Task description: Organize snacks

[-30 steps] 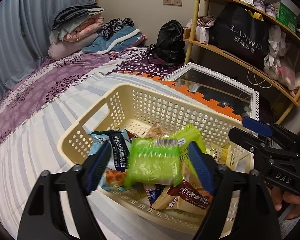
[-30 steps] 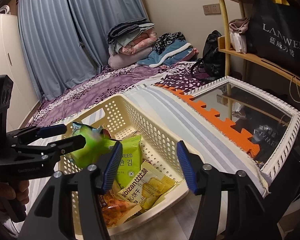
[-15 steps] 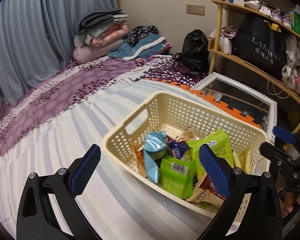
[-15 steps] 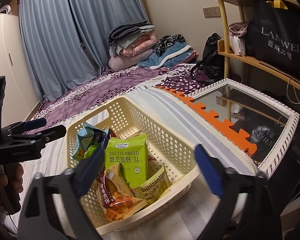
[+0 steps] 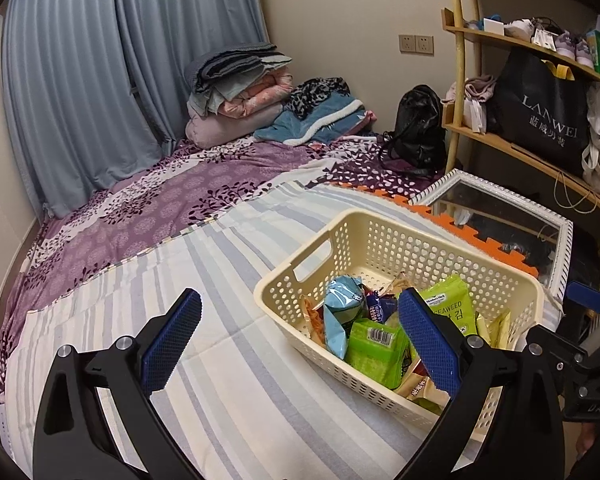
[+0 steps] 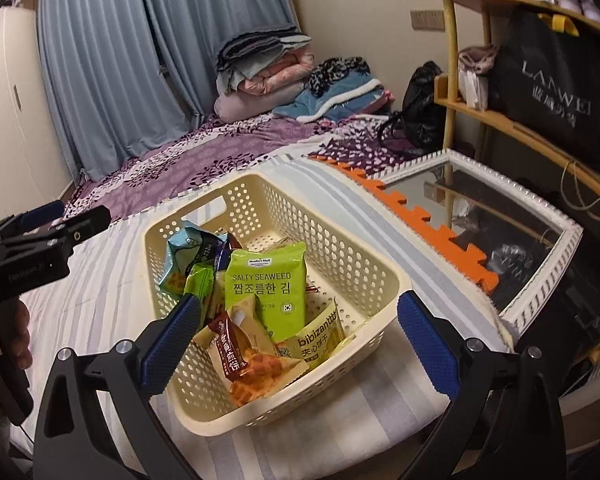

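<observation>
Left wrist view: the left gripper is seen at the bottom of the frame with its blue-padded jaws spread wide, nothing between them. Its right finger overlaps the near edge of a cream perforated plastic basket, which stands on a grey-and-white striped sheet in the lower right. Inside the basket, a pale blue crinkled snack bag, a bright green barcode-marked packet and a green seaweed packet are heaped together. At the right edge the black frame of the right gripper is partly visible.

Right wrist view: the right gripper is shown at the bottom with its jaws spread wide and empty; the basket lies between and beyond the fingers in the middle of the frame. The seaweed packet rests upright at the centre, with a brown-and-yellow waffle snack packet in front of it and a yellow sandwich-biscuit packet to its lower right. The pale blue bag is at the basket's left side. At the left edge the left gripper is held apart from the basket. A white-framed mirror lies at the right.
</observation>
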Demonstrator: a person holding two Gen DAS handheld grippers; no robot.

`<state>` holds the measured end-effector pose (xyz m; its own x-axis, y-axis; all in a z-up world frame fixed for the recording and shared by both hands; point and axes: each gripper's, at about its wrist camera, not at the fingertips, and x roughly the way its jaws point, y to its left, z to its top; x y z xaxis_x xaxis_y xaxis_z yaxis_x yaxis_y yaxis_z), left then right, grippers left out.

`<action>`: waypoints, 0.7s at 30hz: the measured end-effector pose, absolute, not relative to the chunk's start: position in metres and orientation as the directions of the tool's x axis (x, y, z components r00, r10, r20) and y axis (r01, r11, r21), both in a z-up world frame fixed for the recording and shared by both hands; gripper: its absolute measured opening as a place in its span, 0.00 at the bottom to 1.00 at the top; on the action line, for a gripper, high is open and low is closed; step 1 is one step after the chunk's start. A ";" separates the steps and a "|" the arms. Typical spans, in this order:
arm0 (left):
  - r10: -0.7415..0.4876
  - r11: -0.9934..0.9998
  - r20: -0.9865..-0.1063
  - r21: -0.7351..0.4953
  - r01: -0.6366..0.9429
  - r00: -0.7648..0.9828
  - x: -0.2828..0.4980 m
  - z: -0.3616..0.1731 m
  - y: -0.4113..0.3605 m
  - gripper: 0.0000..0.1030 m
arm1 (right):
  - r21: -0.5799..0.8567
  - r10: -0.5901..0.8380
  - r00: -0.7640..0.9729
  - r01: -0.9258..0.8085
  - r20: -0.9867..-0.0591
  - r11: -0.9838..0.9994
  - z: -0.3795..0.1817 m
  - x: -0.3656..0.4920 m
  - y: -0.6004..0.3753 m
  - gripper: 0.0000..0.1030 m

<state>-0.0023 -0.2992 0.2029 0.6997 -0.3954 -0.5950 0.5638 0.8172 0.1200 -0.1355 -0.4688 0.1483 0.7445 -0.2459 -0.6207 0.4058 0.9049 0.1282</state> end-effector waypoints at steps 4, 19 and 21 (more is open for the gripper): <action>-0.354 0.829 -0.553 0.187 0.526 0.754 -0.013 0.209 -0.295 0.97 | 0.101 -0.276 0.758 0.410 -0.591 0.907 0.157 -0.142 -0.459 0.95; -0.350 0.832 -0.531 0.201 0.516 0.772 -0.033 0.220 -0.274 0.97 | -0.064 -0.335 0.716 0.377 -0.613 0.924 0.167 -0.140 -0.412 0.95; -0.351 0.832 -0.536 0.198 0.519 0.768 -0.034 0.219 -0.272 0.97 | -0.076 -0.336 0.714 0.371 -0.614 0.926 0.167 -0.141 -0.408 0.95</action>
<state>-0.0338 -0.2719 0.2192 0.7676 -0.3509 -0.5364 0.5187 0.8316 0.1983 -0.1407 -0.4077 0.1671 0.7137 -0.3364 -0.6145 0.3711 0.9255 -0.0756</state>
